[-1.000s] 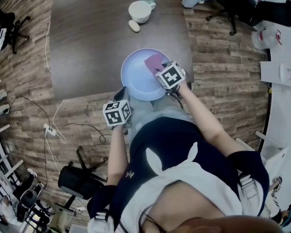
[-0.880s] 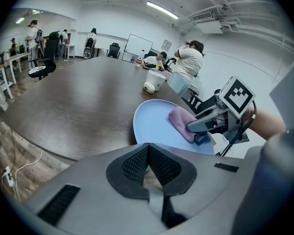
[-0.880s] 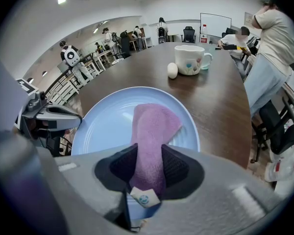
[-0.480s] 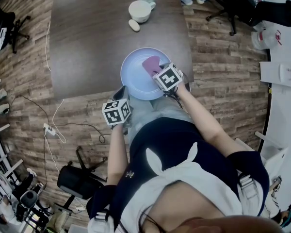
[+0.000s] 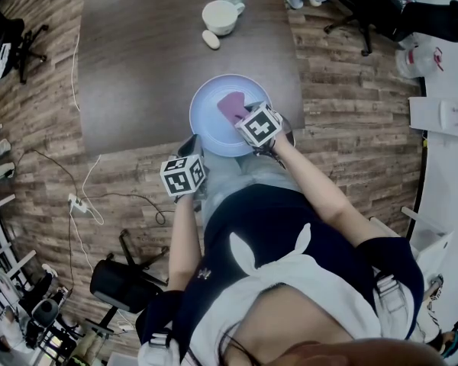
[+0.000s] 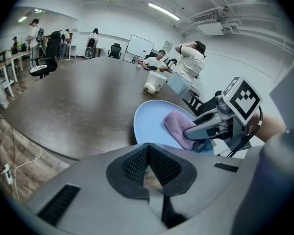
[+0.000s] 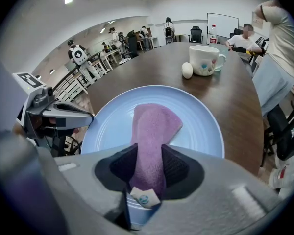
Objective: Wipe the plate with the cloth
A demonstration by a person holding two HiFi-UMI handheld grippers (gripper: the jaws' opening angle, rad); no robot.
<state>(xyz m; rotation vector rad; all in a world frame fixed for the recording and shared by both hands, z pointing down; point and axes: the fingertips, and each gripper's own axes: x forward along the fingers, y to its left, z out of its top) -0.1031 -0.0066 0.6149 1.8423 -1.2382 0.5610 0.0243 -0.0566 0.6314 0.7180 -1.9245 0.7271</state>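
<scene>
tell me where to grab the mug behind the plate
Pinch the mug by its handle, coming from its right in the right gripper view: it stands upright with the loop sticking out that way, and an egg-shaped object crowds its left.

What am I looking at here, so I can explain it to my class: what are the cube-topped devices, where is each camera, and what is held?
No robot: a person holds a two-jaw gripper in each hand; the marker cubes belong to them. One picture looks down from the person's head; the other two look along each gripper's jaws. On the dark table stand a pale blue plate, a white mug and an egg. The right gripper pinches a purple cloth on the plate; the left gripper is shut and empty.
</scene>
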